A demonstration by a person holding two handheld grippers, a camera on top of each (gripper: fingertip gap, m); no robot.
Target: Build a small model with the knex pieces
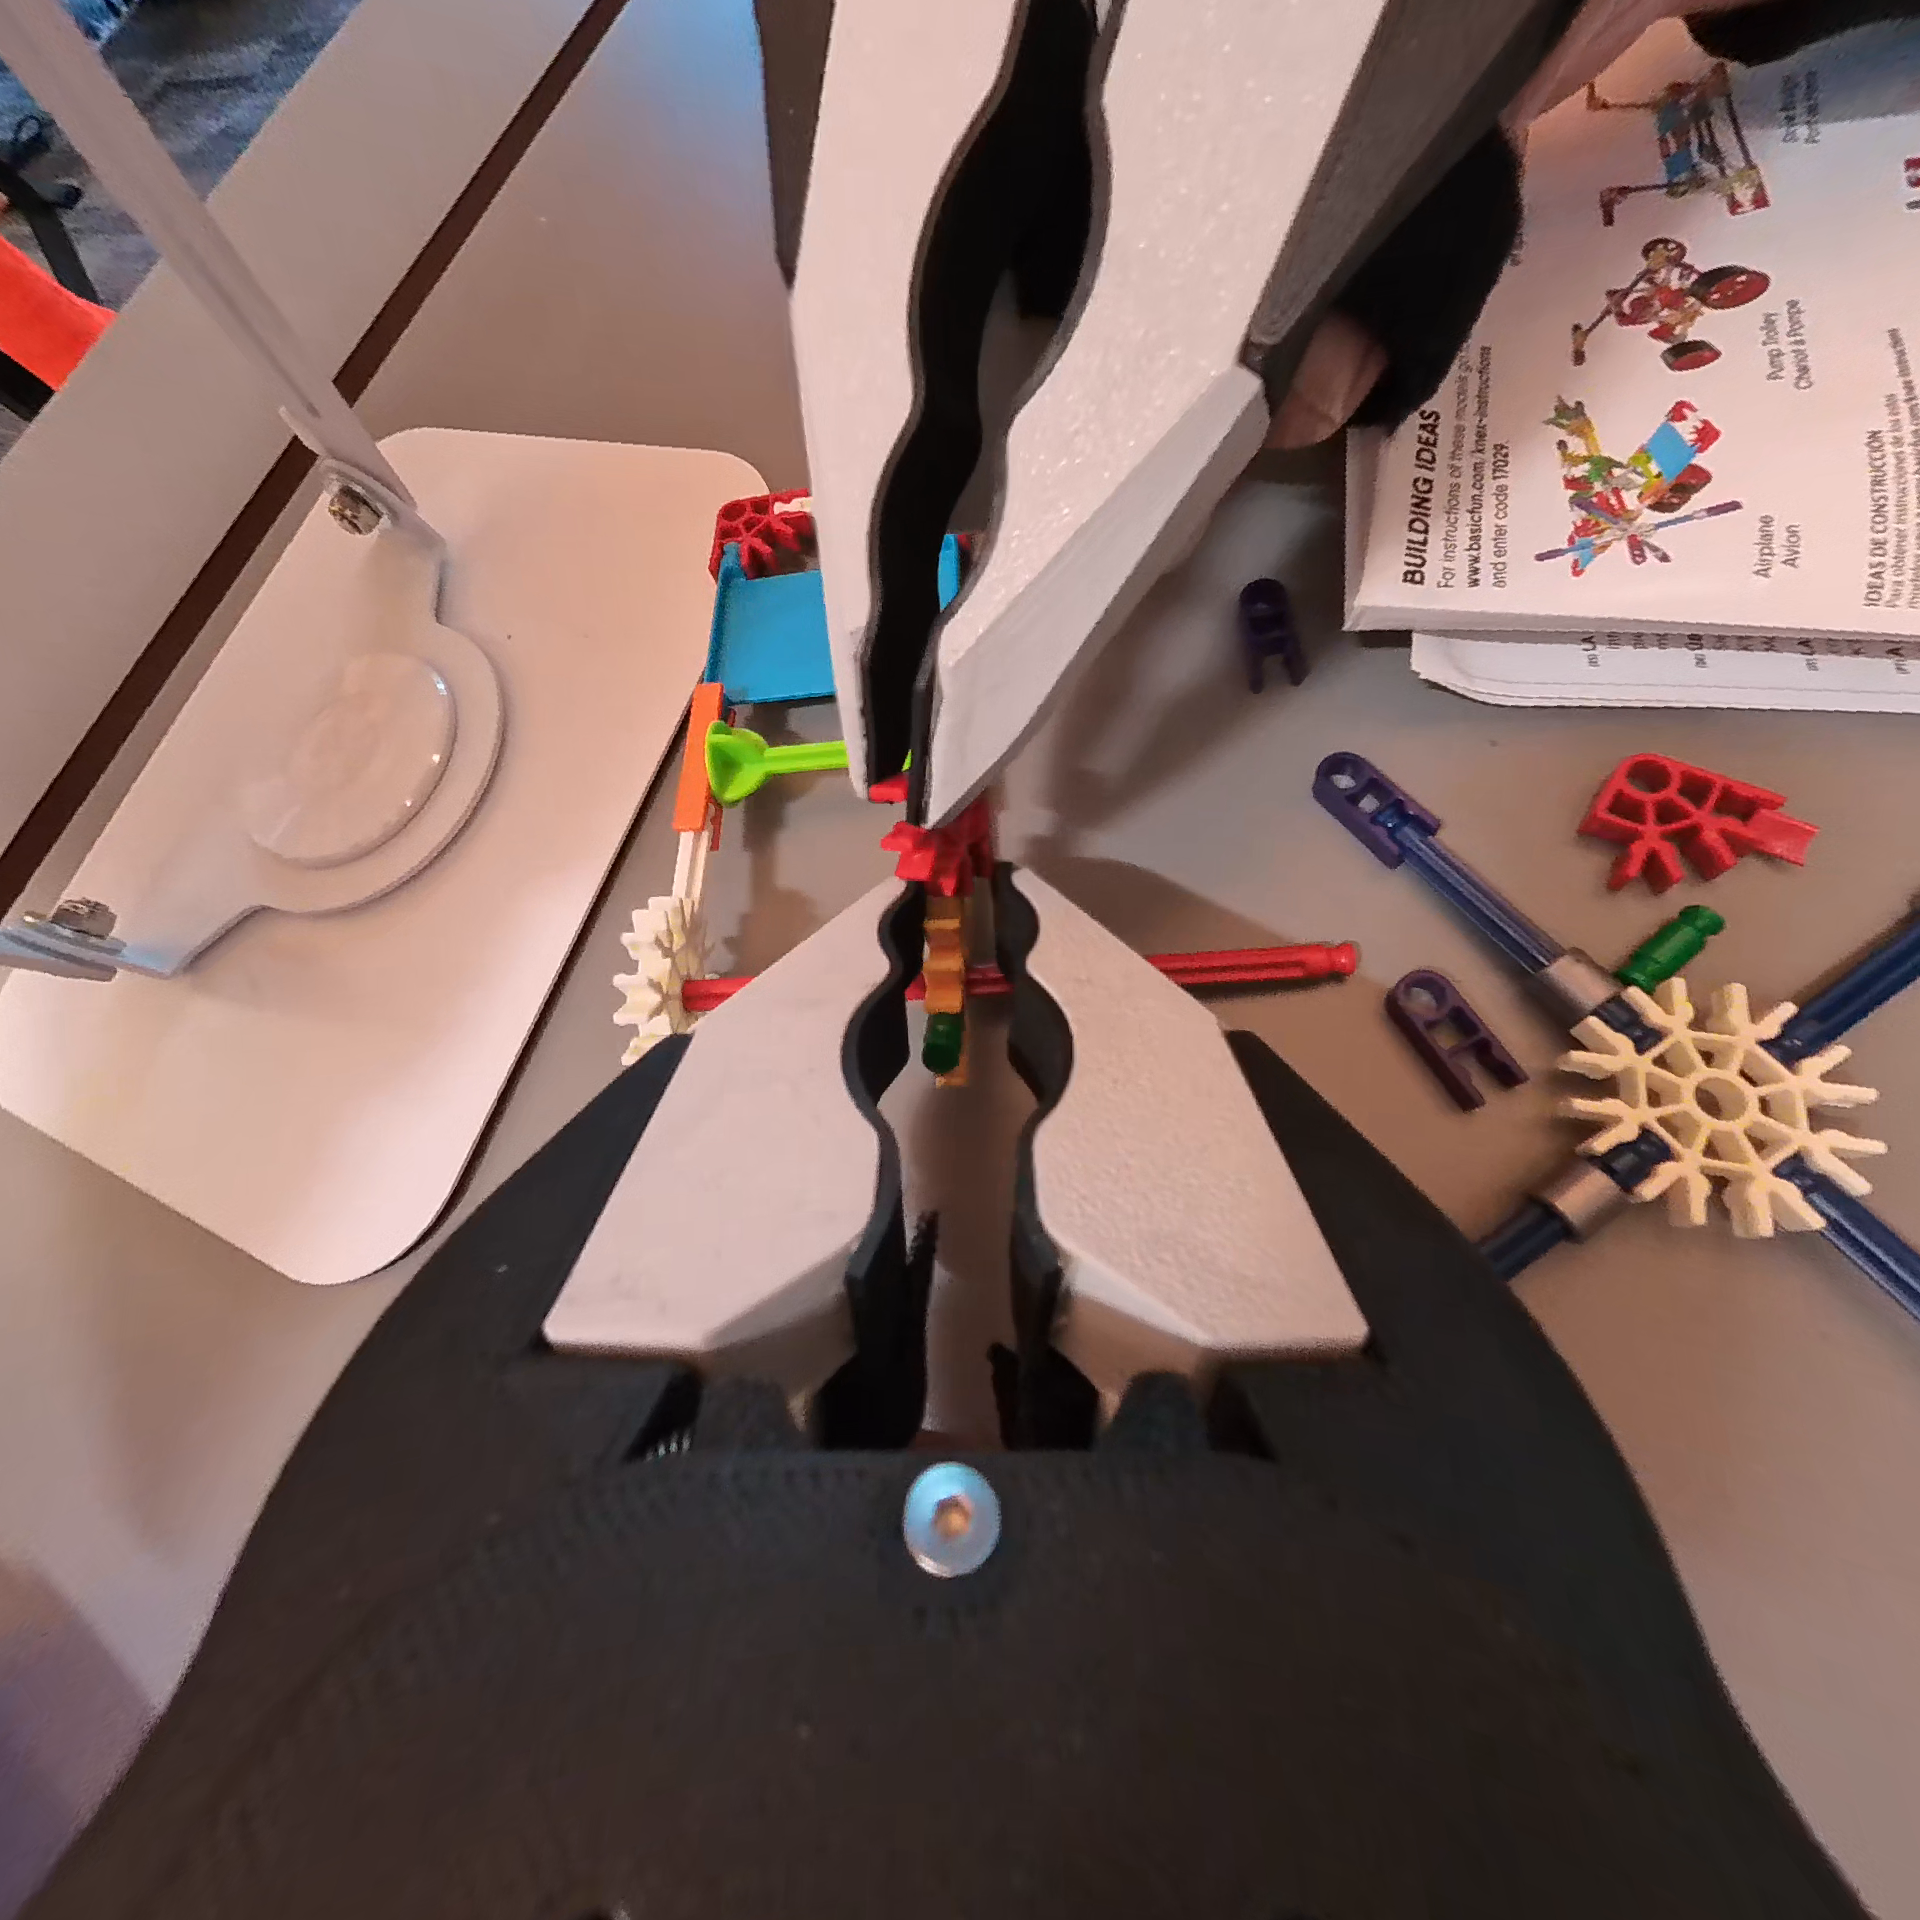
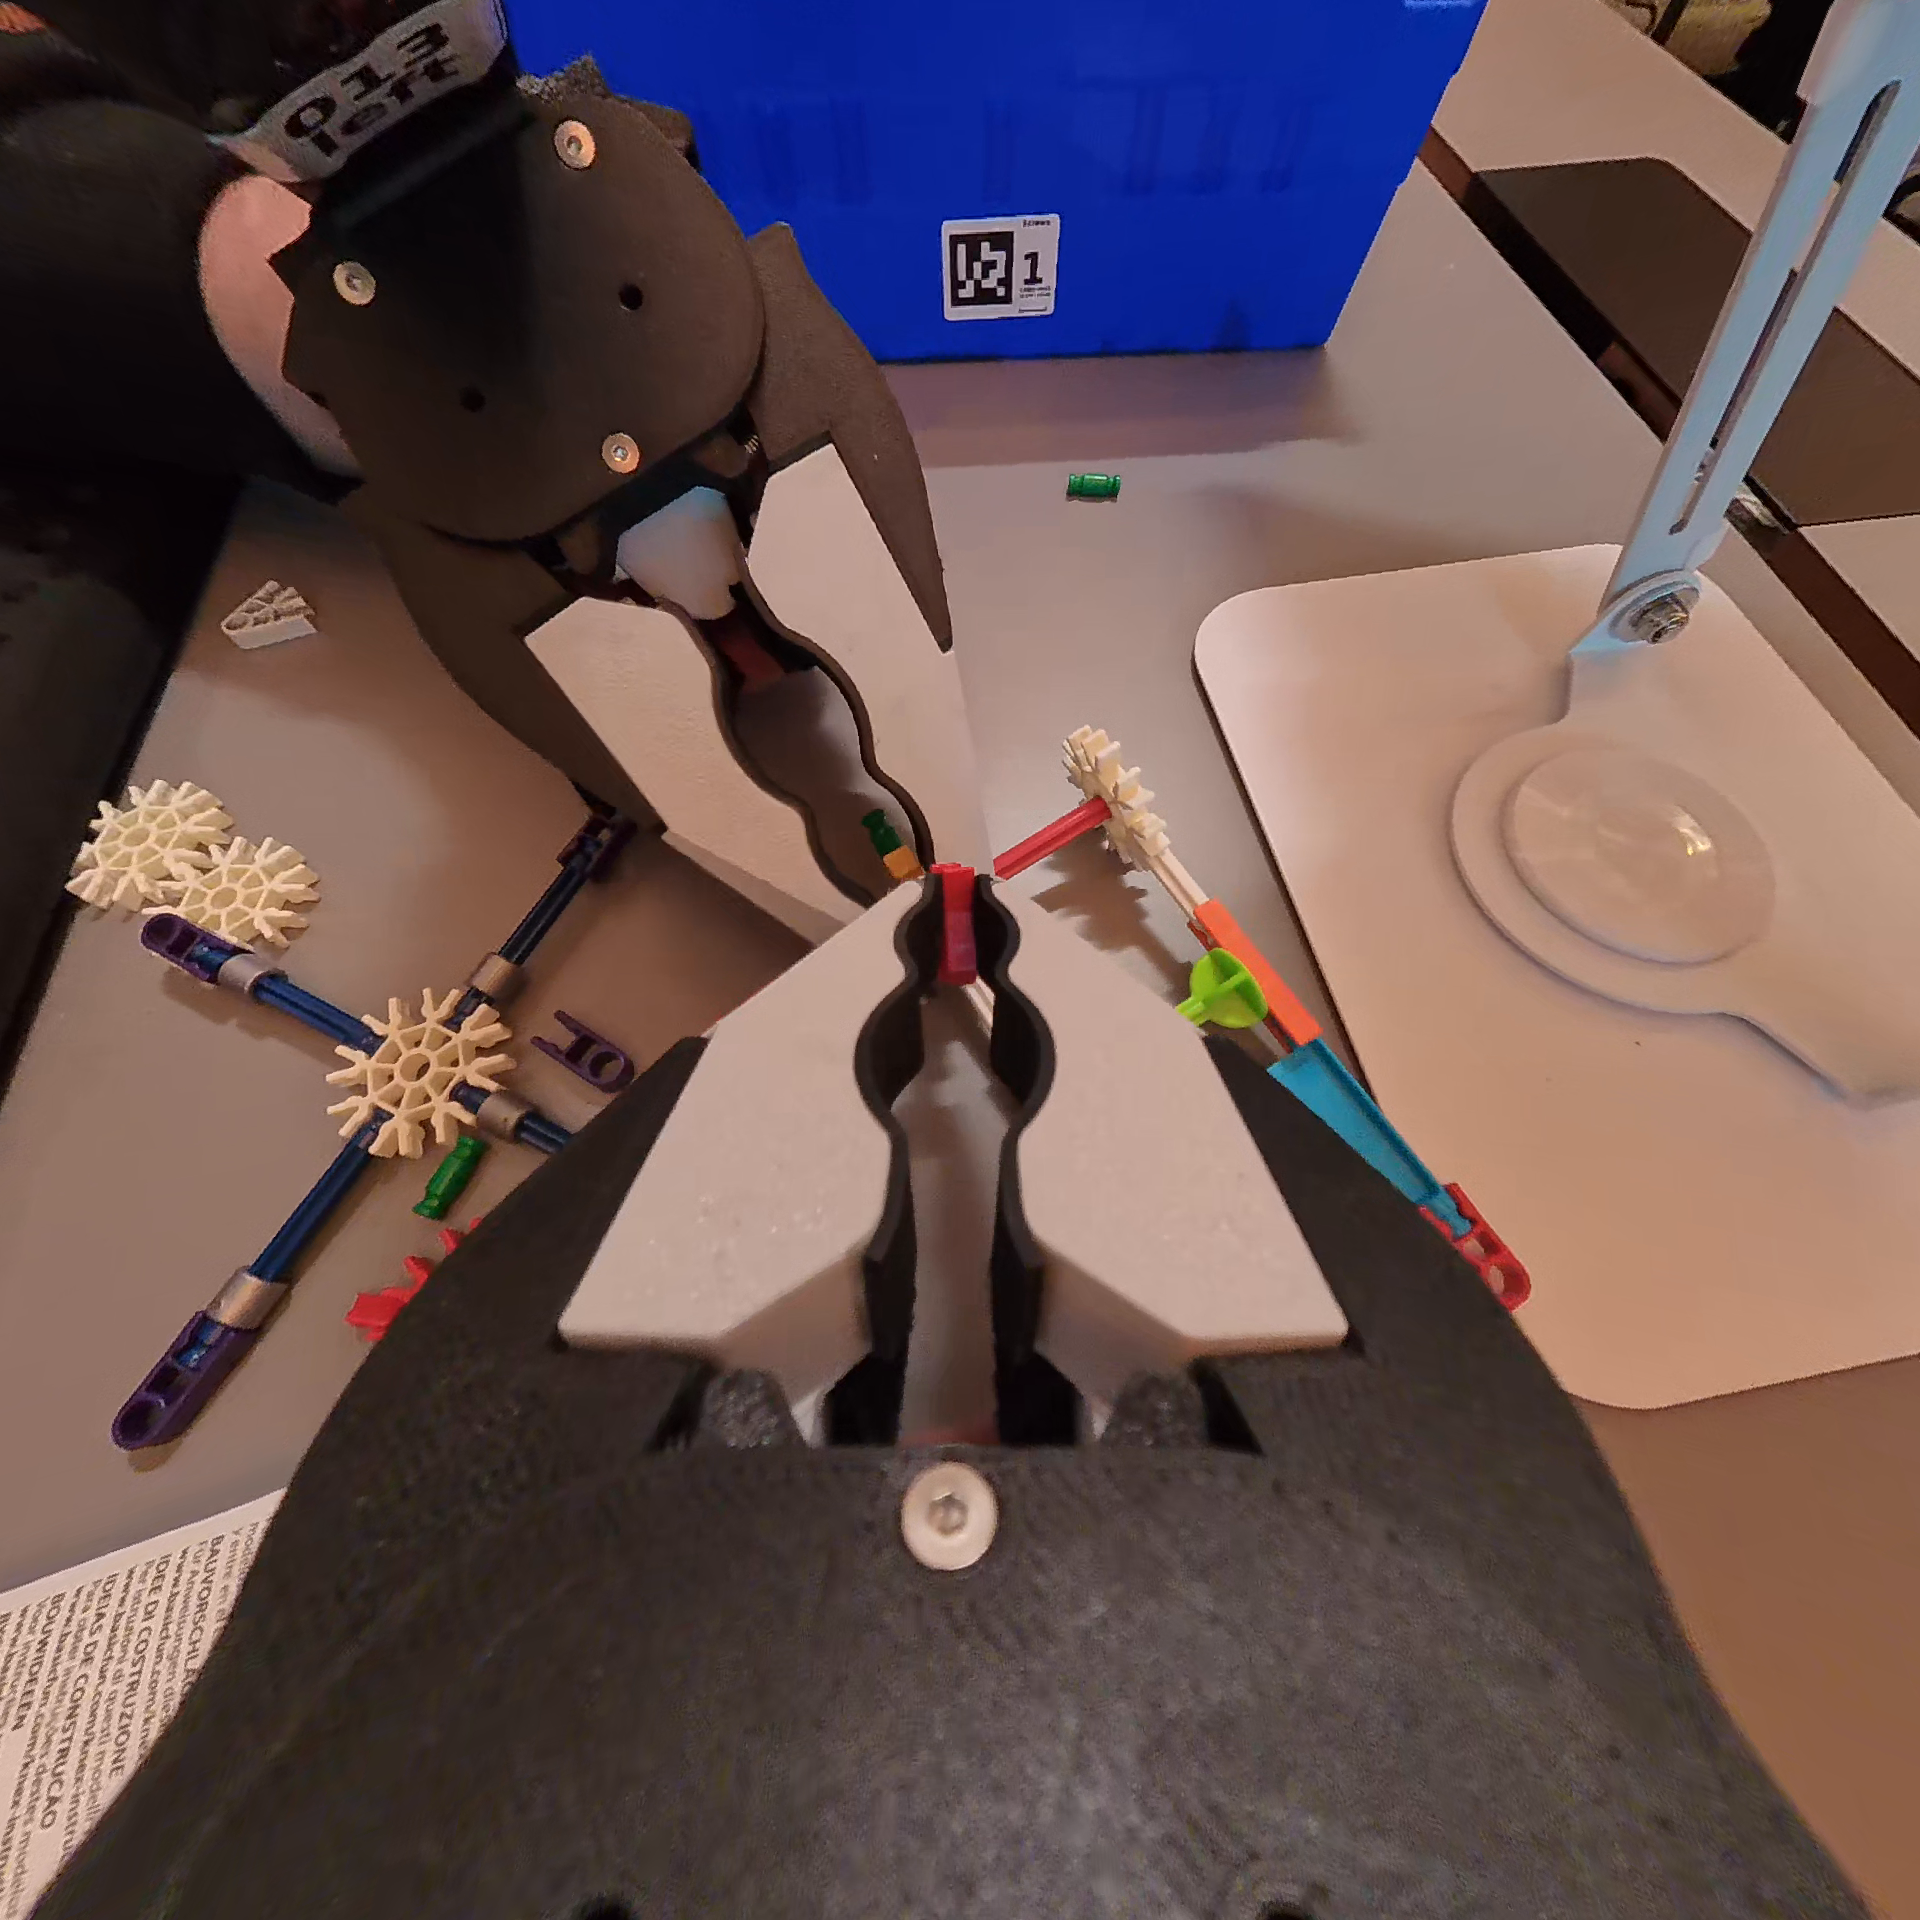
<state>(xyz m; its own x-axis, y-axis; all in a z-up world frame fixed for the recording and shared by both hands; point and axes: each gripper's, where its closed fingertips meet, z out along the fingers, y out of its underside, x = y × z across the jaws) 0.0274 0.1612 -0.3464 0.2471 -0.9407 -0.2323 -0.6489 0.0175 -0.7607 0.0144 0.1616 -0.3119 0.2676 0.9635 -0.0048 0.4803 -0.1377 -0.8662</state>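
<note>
In the left wrist view, the left gripper [image 1: 945, 883] is clenched on an orange connector [image 1: 943, 961] joined to a red rod [image 1: 1247, 961] and a green peg [image 1: 940, 1044]. At 12 o'clock the right gripper [image 1: 914, 800] pinches a red connector [image 1: 935, 847] right at the left one's tips. A white snowflake connector [image 1: 1714, 1107] on blue rods lies at 3 o'clock on the table [image 1: 1195, 727]. In the right wrist view, the right gripper [image 2: 956, 894] is clamped on the red connector [image 2: 954, 930]; the left gripper [image 2: 909, 862] meets it from 11 o'clock. A blue bin [image 2: 987, 156] stands at 12 o'clock, a white lamp base [image 2: 1507, 987] at 3 o'clock.
</note>
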